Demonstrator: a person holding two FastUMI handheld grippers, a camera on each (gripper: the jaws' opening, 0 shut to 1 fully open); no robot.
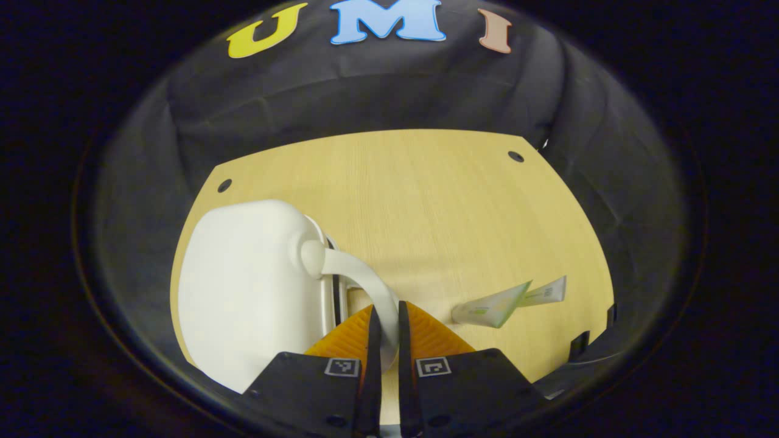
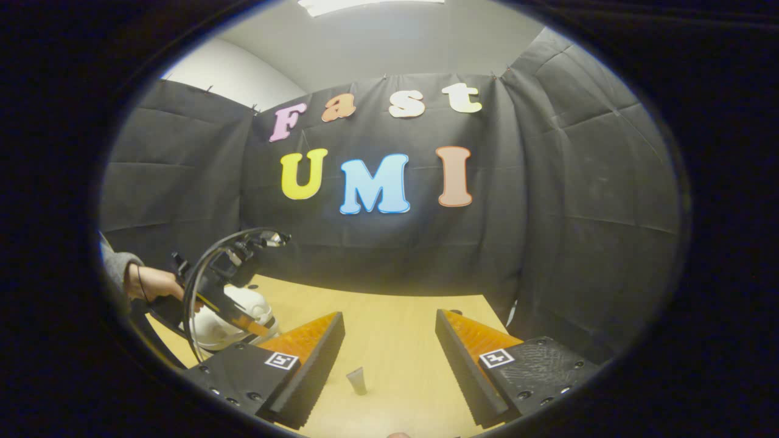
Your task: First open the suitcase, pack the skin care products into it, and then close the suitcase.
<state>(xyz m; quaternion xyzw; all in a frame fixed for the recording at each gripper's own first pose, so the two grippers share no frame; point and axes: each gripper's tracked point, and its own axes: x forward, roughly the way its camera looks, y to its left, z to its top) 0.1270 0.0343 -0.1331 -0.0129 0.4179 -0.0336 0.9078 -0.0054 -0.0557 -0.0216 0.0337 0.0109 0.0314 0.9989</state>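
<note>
Two grippers in play, task at step one: opening the suitcase. Left gripper (image 1: 384, 340) has its fingers nearly closed on the curved white handle strap (image 1: 365, 283) of the small white hard-shell suitcase (image 1: 249, 286), which sits at the left of the light wood tabletop (image 1: 438, 207), halves together as far as I can judge, so not opened yet. Right gripper (image 2: 389, 359) hangs wide apart, holding nothing, up over the table's near side. Skin care products not yet packed: a pale green-and-white tube (image 1: 493, 307) and a white tube (image 1: 548, 291) lie touching or overlapping at one end, right of the case, well apart from it. In the right gripper view a small grey tube (image 2: 358, 381) lies on the wood between the open fingers. Next move, my read: find the seam or latch and lift the lid; pulling the strap alone may just drag the case, so the free gripper likely has to steady it. Tube print is too small to read; fingers carry square coded markers, no legible brand.
</note>
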